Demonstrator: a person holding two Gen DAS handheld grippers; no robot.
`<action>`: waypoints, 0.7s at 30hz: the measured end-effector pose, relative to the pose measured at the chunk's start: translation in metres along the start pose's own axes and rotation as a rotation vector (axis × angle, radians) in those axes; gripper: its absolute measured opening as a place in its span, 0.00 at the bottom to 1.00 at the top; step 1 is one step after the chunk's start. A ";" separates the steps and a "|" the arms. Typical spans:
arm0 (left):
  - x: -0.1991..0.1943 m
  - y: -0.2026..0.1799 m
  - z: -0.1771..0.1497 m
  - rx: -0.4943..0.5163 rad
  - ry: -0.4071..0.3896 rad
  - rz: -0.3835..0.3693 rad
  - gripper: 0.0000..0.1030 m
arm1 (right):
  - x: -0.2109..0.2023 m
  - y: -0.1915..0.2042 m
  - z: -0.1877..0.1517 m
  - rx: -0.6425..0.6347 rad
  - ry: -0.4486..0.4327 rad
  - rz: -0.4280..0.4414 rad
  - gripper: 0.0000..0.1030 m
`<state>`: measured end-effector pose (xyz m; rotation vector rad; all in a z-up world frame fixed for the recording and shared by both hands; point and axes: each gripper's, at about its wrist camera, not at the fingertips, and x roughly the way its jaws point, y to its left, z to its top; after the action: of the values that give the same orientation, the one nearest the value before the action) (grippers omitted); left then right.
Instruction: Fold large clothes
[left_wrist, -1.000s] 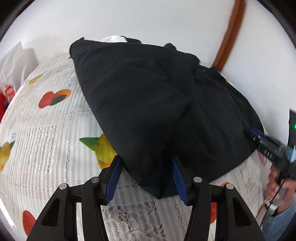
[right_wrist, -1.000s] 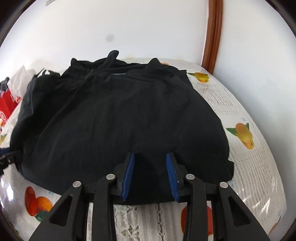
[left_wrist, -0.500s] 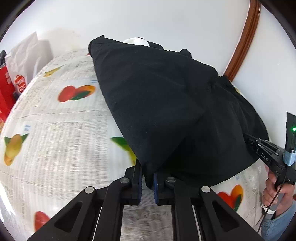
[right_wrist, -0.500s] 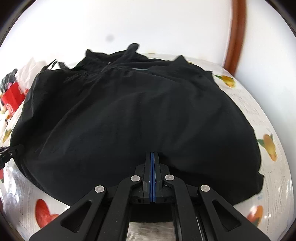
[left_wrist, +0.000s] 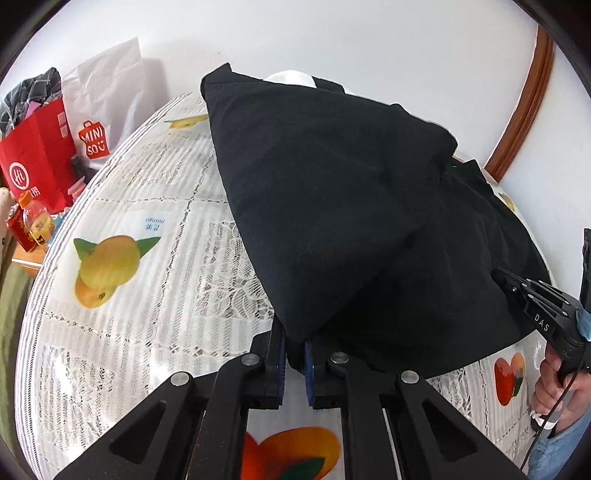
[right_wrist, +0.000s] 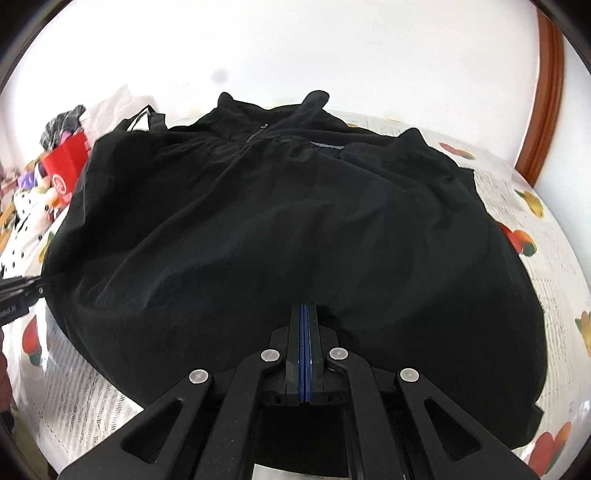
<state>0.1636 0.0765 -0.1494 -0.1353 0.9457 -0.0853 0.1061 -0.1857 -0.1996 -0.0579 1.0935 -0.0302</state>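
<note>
A large black garment (left_wrist: 351, 206) lies spread on a table with a white lace, fruit-print cloth (left_wrist: 147, 280). My left gripper (left_wrist: 294, 354) is shut on the garment's near corner and holds it lifted off the cloth. In the right wrist view the garment (right_wrist: 295, 229) fills the table, its collar and zip at the far side. My right gripper (right_wrist: 304, 314) is shut on the garment's near hem. The right gripper also shows in the left wrist view (left_wrist: 496, 275), pinching the hem at the right edge. The left gripper shows in the right wrist view (right_wrist: 40, 290) at the garment's left edge.
Red shopping bags (left_wrist: 37, 162) and a white paper bag (left_wrist: 107, 96) stand past the table's left edge, with small boxes (left_wrist: 31, 225) below them. A white wall is behind, with a brown wooden door frame (left_wrist: 524, 99) at the right. A hand (left_wrist: 554, 391) holds the right gripper.
Both grippers went from open around the garment's edge to shut on it. The left gripper has since lifted its corner and pulled it up and back; the right holds the hem.
</note>
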 end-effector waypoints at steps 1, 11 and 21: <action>-0.001 0.000 -0.001 -0.001 0.001 -0.001 0.10 | -0.002 -0.002 -0.001 -0.001 0.006 -0.001 0.02; -0.004 0.004 0.000 0.011 0.002 -0.058 0.38 | -0.029 0.014 0.044 0.023 -0.040 0.072 0.59; 0.003 0.001 -0.003 0.080 -0.010 -0.082 0.64 | -0.010 0.096 0.110 -0.106 -0.072 0.220 0.63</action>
<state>0.1629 0.0772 -0.1534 -0.1009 0.9252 -0.1979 0.1986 -0.0862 -0.1460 -0.0337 1.0235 0.2259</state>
